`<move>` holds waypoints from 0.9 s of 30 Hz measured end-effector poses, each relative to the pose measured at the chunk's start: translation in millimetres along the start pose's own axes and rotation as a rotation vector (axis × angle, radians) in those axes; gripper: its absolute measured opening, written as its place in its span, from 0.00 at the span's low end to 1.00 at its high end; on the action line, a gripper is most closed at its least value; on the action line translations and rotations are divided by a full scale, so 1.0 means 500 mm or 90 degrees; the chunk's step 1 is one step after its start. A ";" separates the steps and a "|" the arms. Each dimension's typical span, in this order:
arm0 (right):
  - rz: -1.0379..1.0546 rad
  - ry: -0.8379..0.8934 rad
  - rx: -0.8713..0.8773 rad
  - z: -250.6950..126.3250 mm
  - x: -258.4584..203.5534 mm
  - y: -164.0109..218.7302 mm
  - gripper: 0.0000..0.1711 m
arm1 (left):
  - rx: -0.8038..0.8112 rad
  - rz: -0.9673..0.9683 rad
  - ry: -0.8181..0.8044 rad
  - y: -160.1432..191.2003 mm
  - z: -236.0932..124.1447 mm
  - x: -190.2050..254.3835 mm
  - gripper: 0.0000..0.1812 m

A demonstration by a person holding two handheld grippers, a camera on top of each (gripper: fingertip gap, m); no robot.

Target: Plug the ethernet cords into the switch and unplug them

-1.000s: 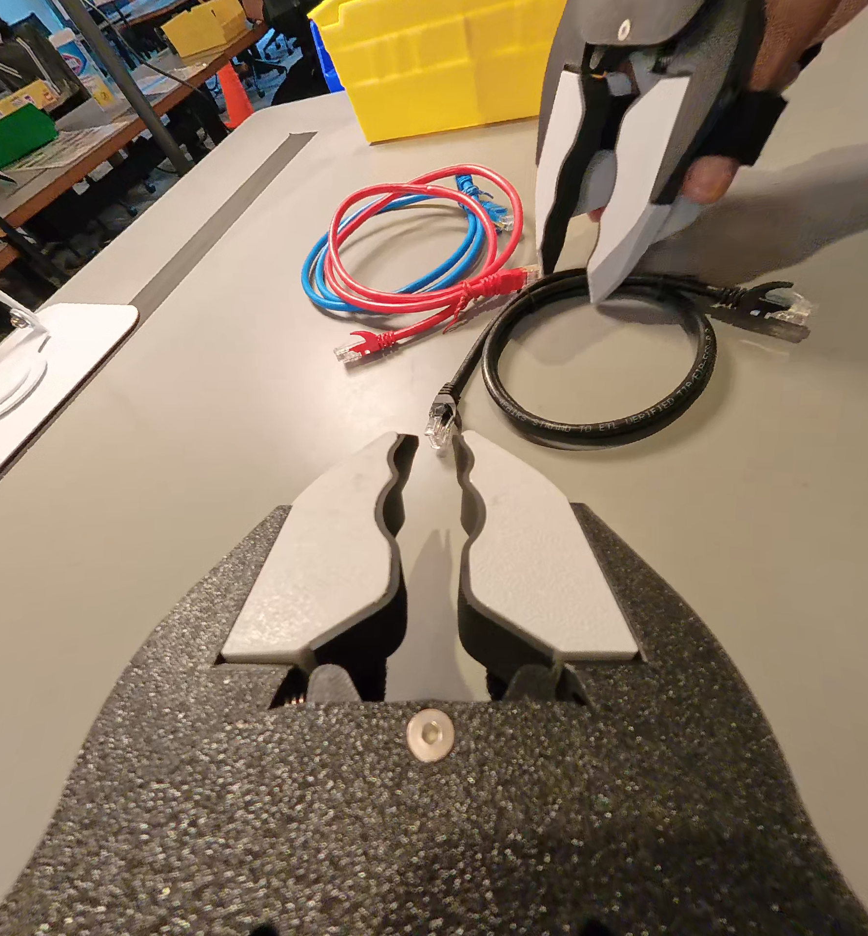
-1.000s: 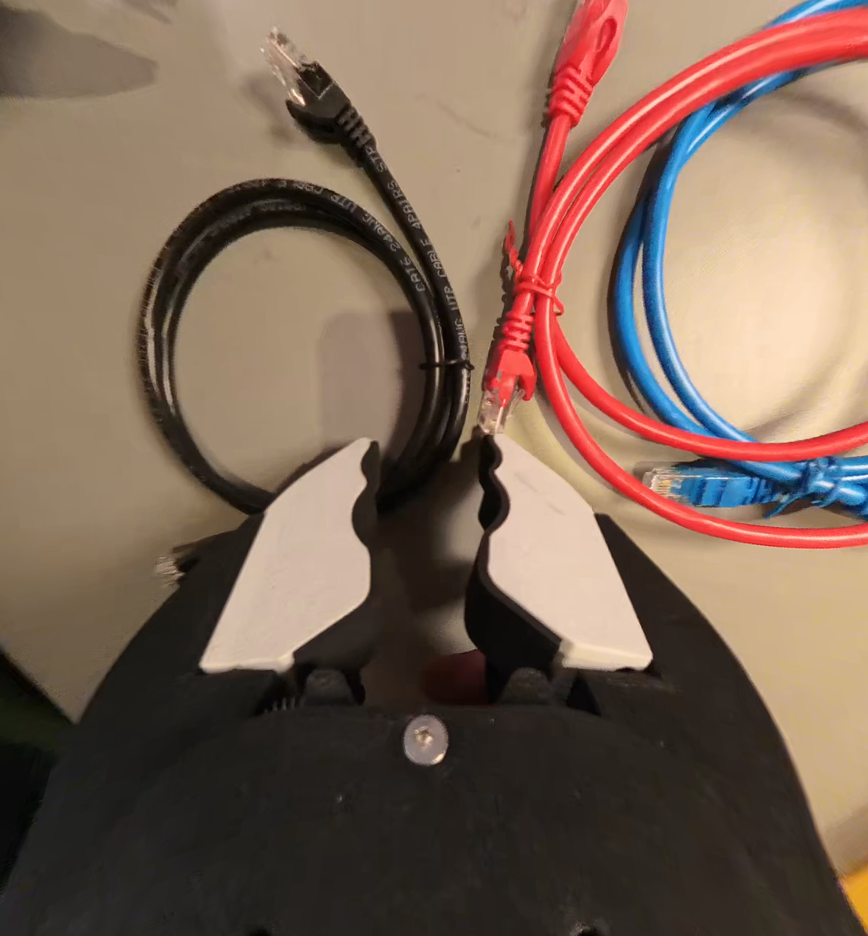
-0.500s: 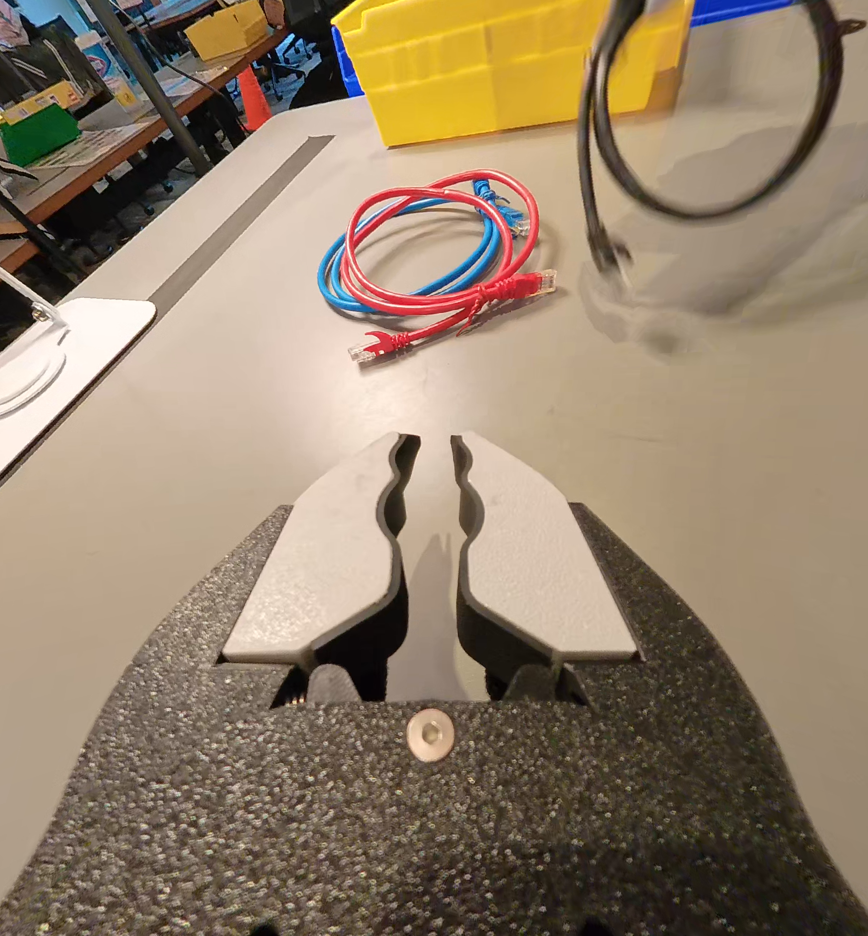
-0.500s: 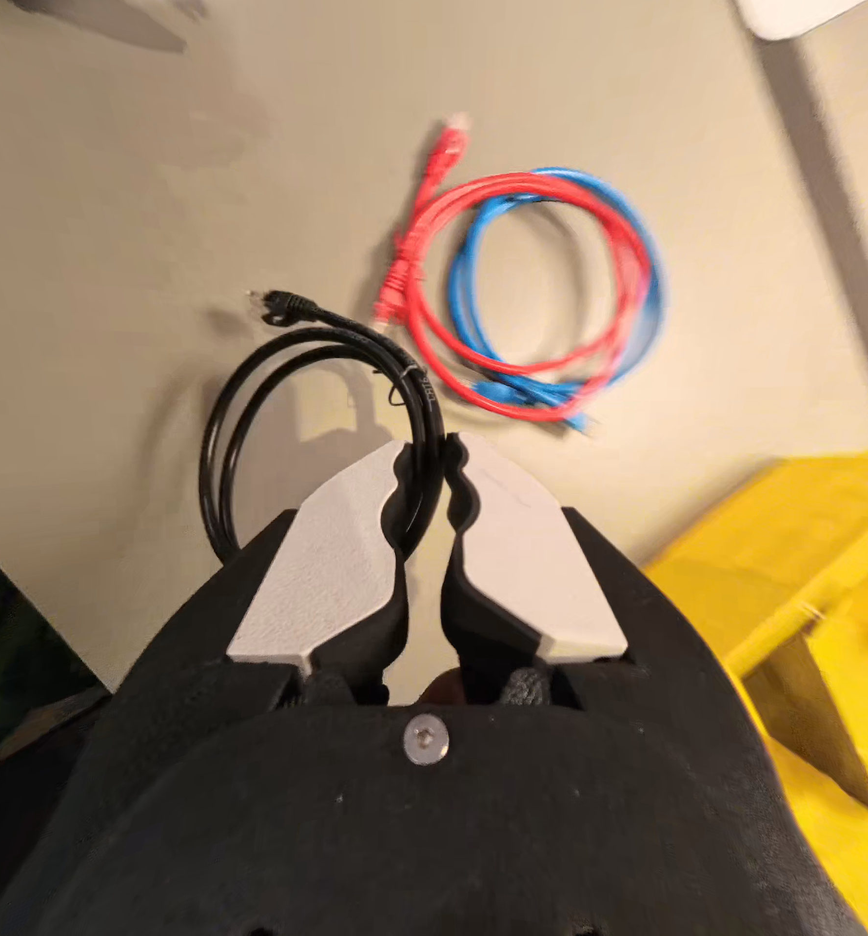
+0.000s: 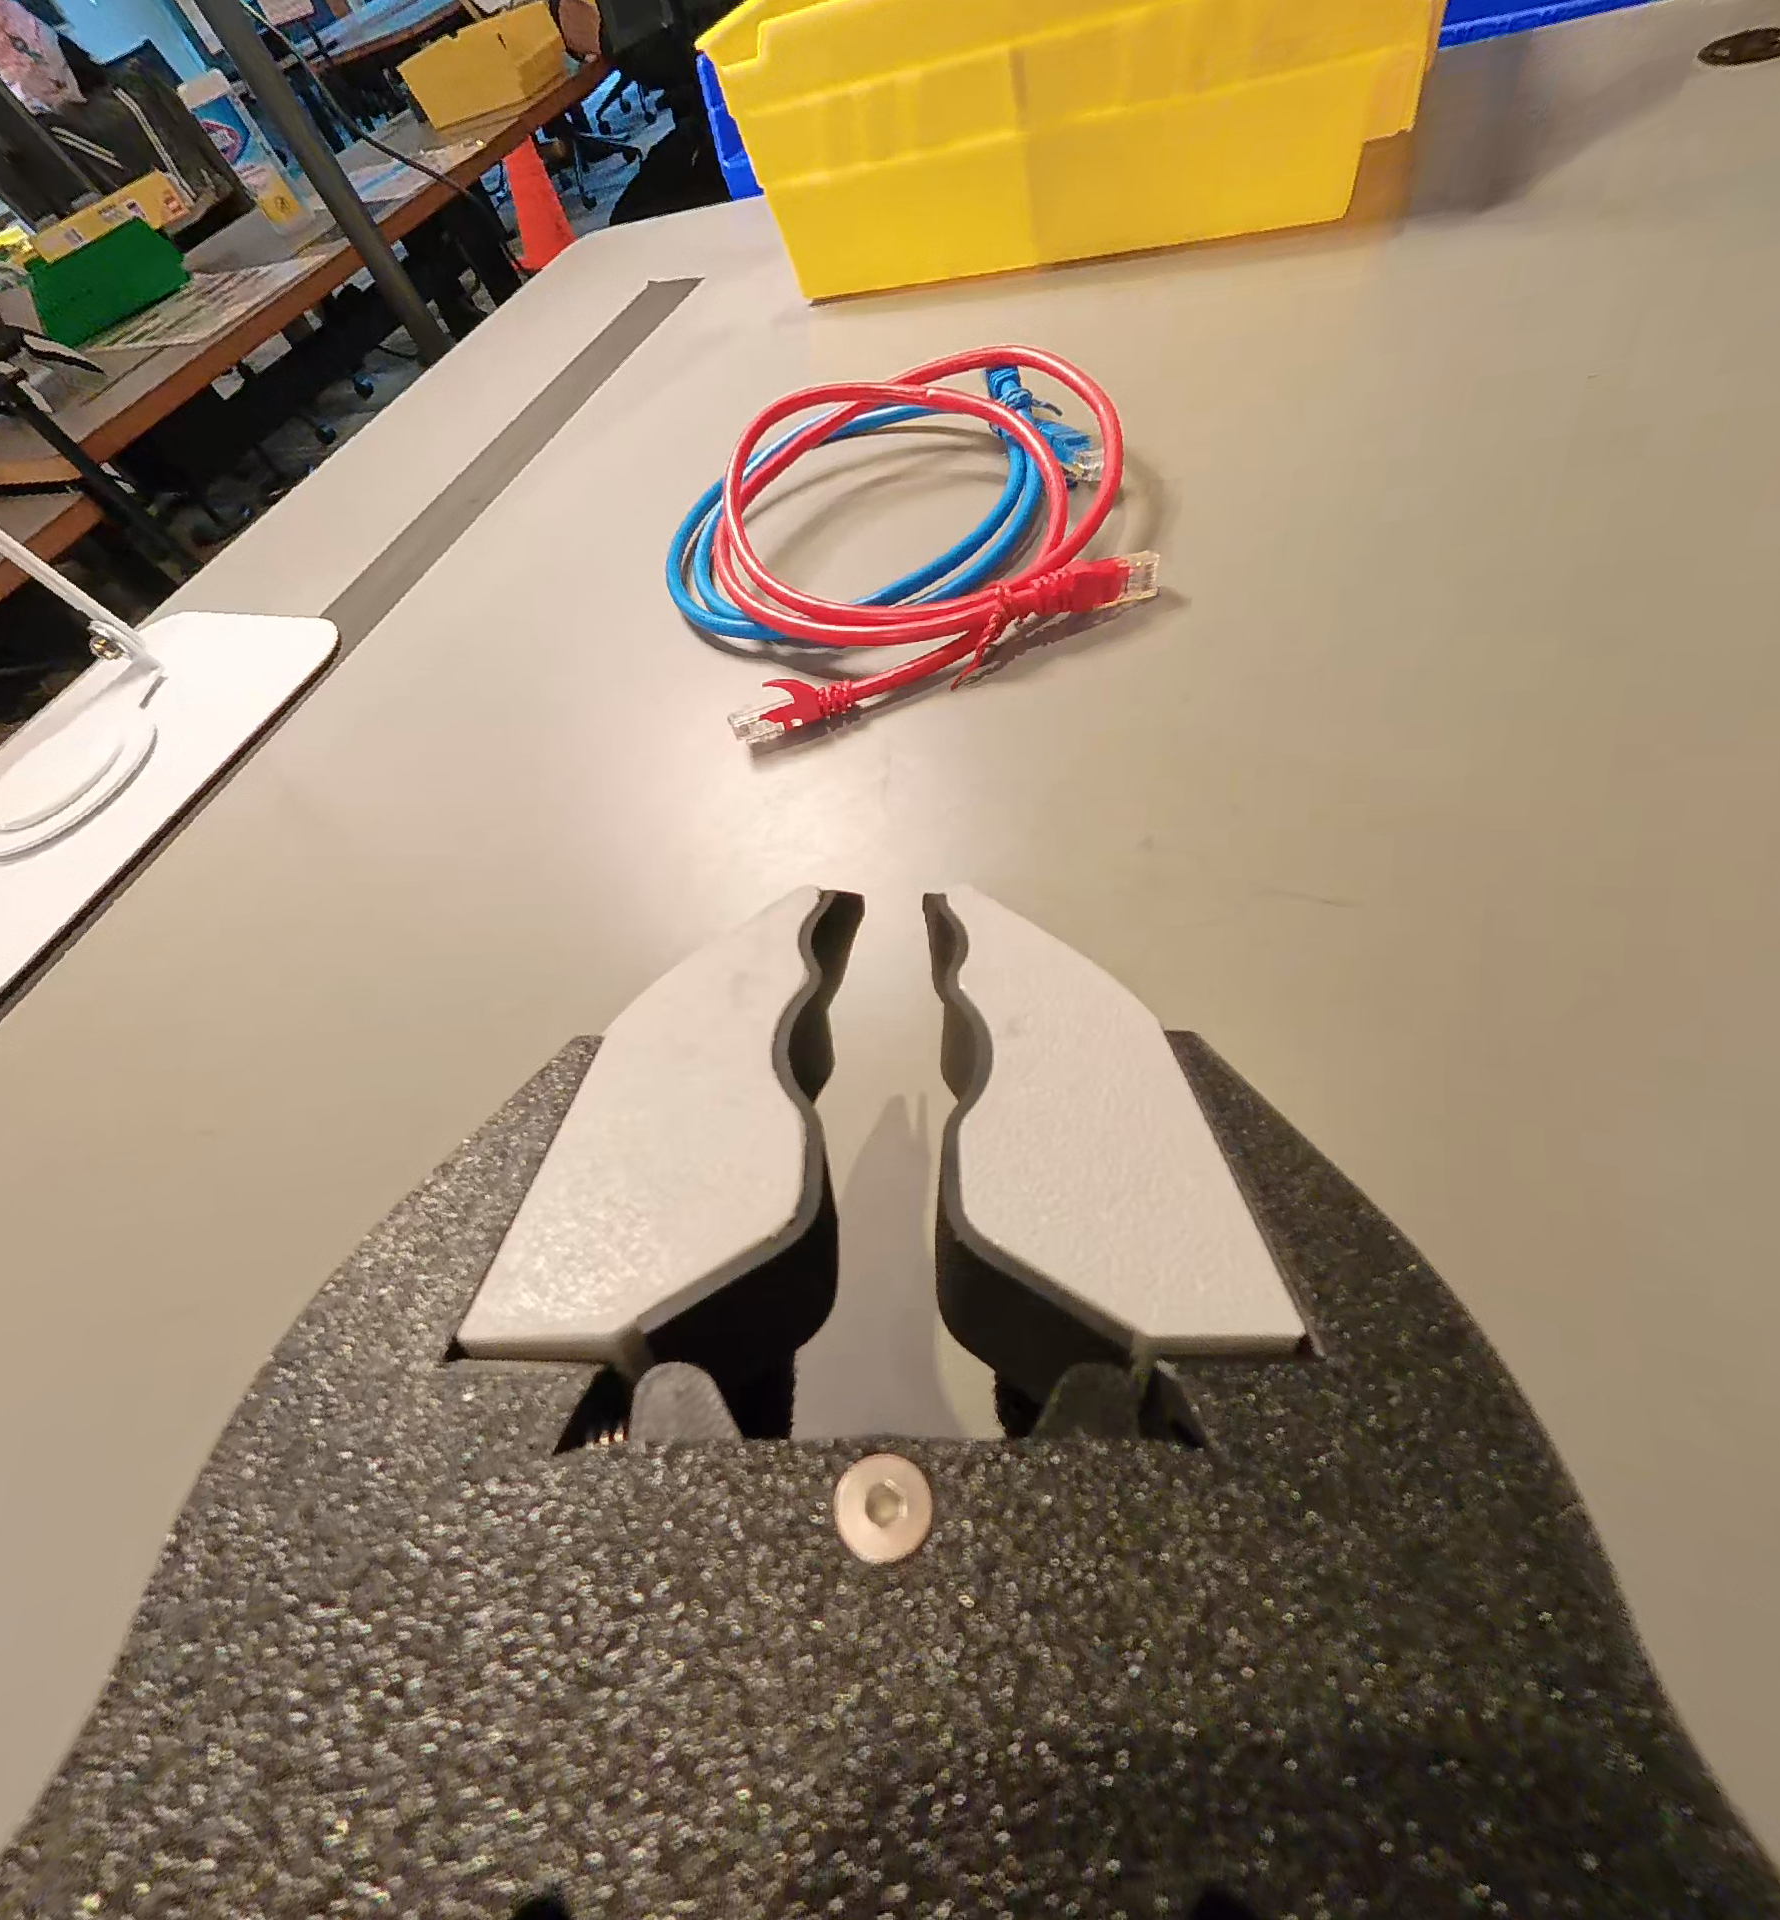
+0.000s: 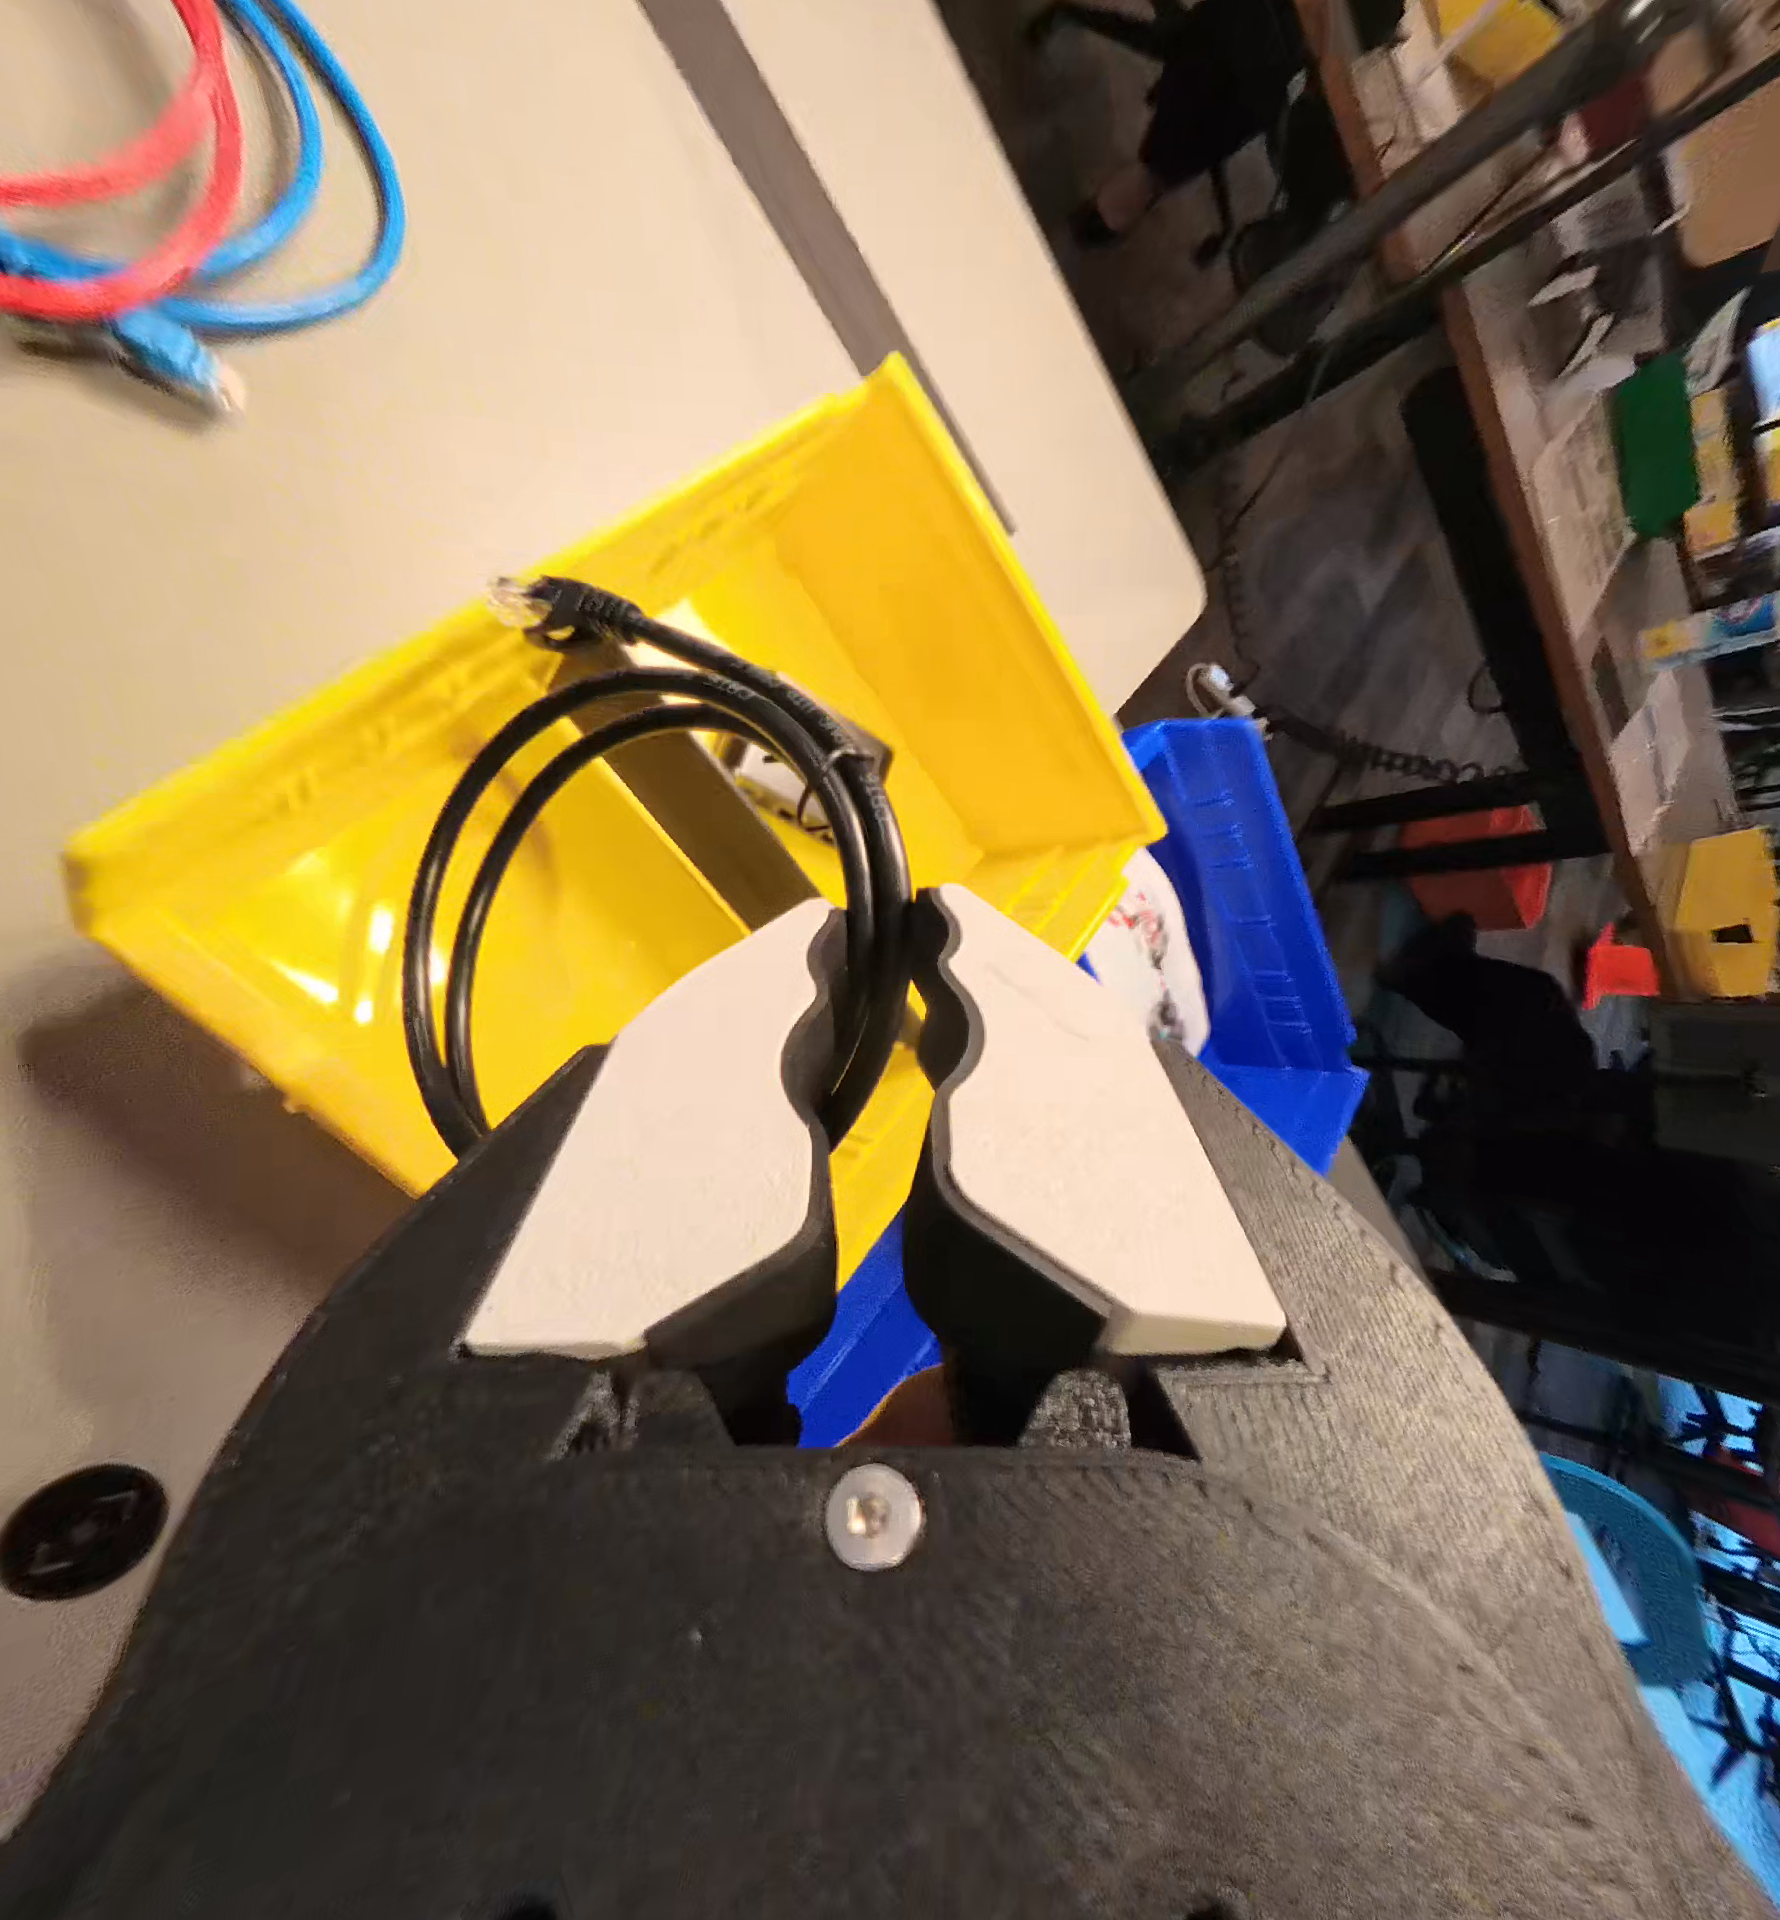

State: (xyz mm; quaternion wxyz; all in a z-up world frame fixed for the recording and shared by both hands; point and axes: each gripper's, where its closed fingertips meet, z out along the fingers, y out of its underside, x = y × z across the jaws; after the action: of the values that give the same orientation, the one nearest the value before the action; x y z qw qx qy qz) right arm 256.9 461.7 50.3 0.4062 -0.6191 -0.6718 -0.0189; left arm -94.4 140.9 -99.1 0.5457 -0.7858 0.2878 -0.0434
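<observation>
Only the right claw (image 6: 881, 914) view shows its pinched black cord (image 6: 657, 727); left claw (image 5: 893, 902) spread, empty.

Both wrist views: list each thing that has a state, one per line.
Left hand-held gripper: slightly open, empty, low over the table.
Right hand-held gripper: shut on the black cord, above the yellow bin.
Black cord: coiled, tied, off the table.
Red cord: coiled, on the table, unplugged.
Blue cord: coiled under the red cord, unplugged.
Yellow bin: open-topped.

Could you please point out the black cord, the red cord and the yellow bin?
black cord (image 6: 427, 940): right wrist view, coil's left arc.
red cord (image 5: 1102, 488): left wrist view, loop's right side.
yellow bin (image 5: 1073, 177): left wrist view, front wall.
</observation>
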 end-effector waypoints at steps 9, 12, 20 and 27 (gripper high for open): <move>-0.067 -0.109 -0.096 0.177 -0.092 0.126 0.08 | -0.005 0.007 -0.002 0.002 0.003 0.000 0.09; -0.106 -0.067 -0.123 0.201 -0.079 0.126 0.10 | -0.002 0.004 0.000 0.001 0.002 -0.001 0.09; -0.065 0.014 -0.139 0.169 -0.055 0.014 0.16 | 0.009 -0.026 0.009 -0.003 -0.004 -0.006 0.09; 0.001 -0.118 -0.060 0.198 -0.262 -0.209 0.18 | 0.017 -0.048 0.016 -0.006 -0.008 -0.008 0.09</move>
State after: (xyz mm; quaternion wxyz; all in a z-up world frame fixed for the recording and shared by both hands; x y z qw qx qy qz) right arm 104.1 383.1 -40.7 0.3127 -0.6371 -0.7045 0.0071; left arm -98.0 140.4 -94.0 0.5508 -0.7880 0.2641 -0.0773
